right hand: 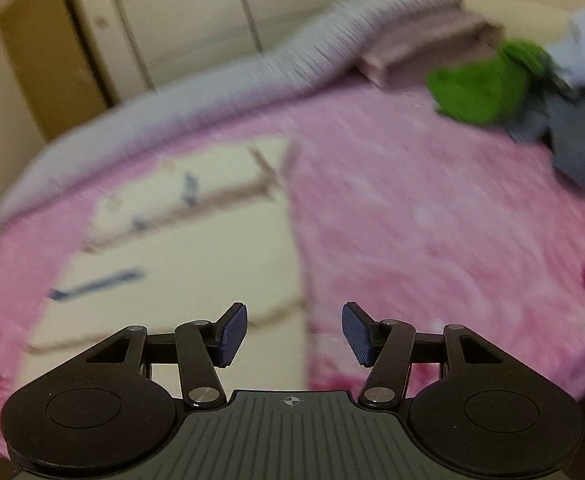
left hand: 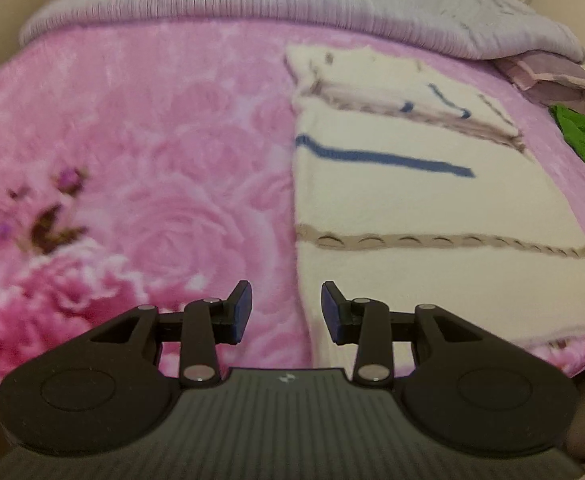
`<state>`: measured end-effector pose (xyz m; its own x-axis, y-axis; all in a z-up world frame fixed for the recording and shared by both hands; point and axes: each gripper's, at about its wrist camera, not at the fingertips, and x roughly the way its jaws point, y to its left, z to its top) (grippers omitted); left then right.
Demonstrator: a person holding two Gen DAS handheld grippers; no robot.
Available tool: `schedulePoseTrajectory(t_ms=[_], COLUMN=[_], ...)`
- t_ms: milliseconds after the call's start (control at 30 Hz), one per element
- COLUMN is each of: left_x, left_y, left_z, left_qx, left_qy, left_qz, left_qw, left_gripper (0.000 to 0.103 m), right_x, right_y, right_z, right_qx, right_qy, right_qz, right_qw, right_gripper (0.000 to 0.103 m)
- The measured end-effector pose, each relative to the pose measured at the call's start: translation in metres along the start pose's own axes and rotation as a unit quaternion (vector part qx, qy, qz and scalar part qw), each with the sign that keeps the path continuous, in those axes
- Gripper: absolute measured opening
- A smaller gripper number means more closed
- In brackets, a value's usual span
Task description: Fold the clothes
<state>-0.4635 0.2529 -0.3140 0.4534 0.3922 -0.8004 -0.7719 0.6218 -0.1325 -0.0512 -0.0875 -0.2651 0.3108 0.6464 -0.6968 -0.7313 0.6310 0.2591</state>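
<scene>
Your left gripper [left hand: 286, 312] hangs above the near edge of a pink rose-patterned blanket [left hand: 152, 160], its blue-padded fingers [left hand: 241, 312] spread wide with nothing between them. Just ahead and to its right lies the cream garment [left hand: 412, 200], flattened into a long folded rectangle on the blanket, with a blue stripe across its middle, a tan scalloped band nearer you and a folded flap at the far end. Your right gripper [right hand: 294, 334] is likewise wide apart and empty, poised over the garment's [right hand: 196, 256] right edge where it meets the pink blanket [right hand: 432, 220]; this view is smeared by motion blur. A ribbed lavender cover [left hand: 252, 4] is bunched along the far side of the bed. At the far right corner sit a folded mauve cloth [left hand: 548, 80], a bright green garment [right hand: 480, 88] and, beside it, grey and pale blue clothes [right hand: 576, 132] in a loose heap, well apart from the cream piece.
</scene>
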Motion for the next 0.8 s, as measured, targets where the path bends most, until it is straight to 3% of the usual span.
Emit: schedulePoseTrajectory(t_ms=[133, 267, 467, 700, 800], left_x=[0.033, 0.032, 0.029, 0.026, 0.029], left_y=[0.010, 0.025, 0.029, 0.033, 0.045], left_z=[0.010, 0.015, 0.003, -0.007, -0.010], left_qx=[-0.039, -0.109, -0.131, -0.141, -0.177], left_qy=[0.037, 0.039, 0.014, 0.028, 0.028], left_qz=[-0.022, -0.075, -0.101, -0.114, -0.137], left_qw=[0.9983, 0.9905, 0.9862, 0.9830, 0.9743], left_gripper=[0.034, 0.034, 0.036, 0.036, 0.037], right_x=[0.018, 0.025, 0.034, 0.037, 0.041], right_y=[-0.016, -0.018, -0.024, -0.044, -0.051], right_z=[-0.010, -0.008, -0.012, -0.039, -0.047], right_qx=[0.030, 0.064, 0.084, 0.135, 0.159], right_qy=[0.041, 0.062, 0.068, 0.091, 0.100], right_qz=[0.007, 0.024, 0.066, 0.084, 0.094], right_qw=[0.999, 0.996, 0.992, 0.983, 0.978], right_gripper=[0.057, 0.057, 0.056, 0.056, 0.056])
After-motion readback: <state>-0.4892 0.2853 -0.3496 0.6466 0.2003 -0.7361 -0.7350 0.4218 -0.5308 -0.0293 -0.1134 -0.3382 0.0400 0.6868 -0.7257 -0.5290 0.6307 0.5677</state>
